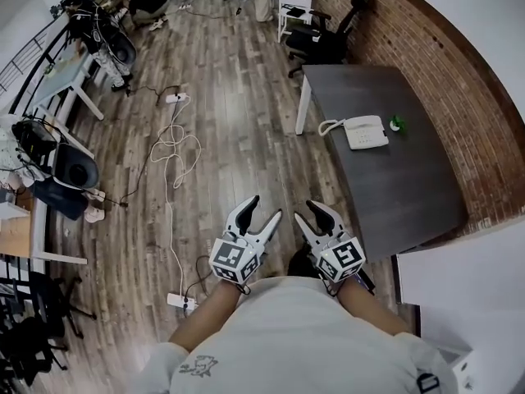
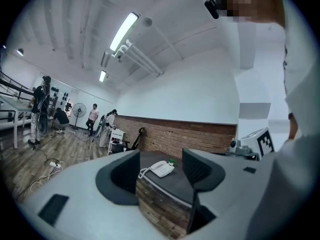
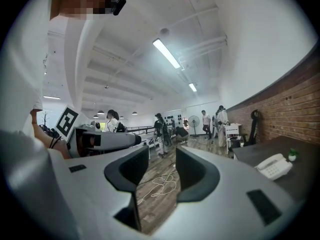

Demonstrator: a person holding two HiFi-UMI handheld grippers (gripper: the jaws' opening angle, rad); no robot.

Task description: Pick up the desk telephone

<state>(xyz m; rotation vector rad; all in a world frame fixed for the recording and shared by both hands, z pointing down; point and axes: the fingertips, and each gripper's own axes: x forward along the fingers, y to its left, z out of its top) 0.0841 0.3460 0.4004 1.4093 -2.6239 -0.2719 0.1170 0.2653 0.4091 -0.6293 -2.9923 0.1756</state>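
The white desk telephone point(image 1: 365, 131) with its coiled cord lies on a dark grey table point(image 1: 410, 195), well ahead and to the right of both grippers. My left gripper point(image 1: 264, 208) and right gripper point(image 1: 307, 213) are held side by side close to my body over the wooden floor. Both stand open with nothing between the jaws. In the left gripper view the telephone point(image 2: 161, 168) shows far off between the open jaws of the left gripper point(image 2: 161, 183). In the right gripper view the telephone point(image 3: 273, 167) sits off to the right of the right gripper point(image 3: 162, 173).
A small green object point(image 1: 397, 123) stands beside the phone. A black office chair point(image 1: 328, 39) is behind the table, along a brick wall point(image 1: 459, 97). White cables point(image 1: 172, 150) and a power strip point(image 1: 182, 301) lie on the floor to the left. Several people point(image 3: 207, 121) stand far off.
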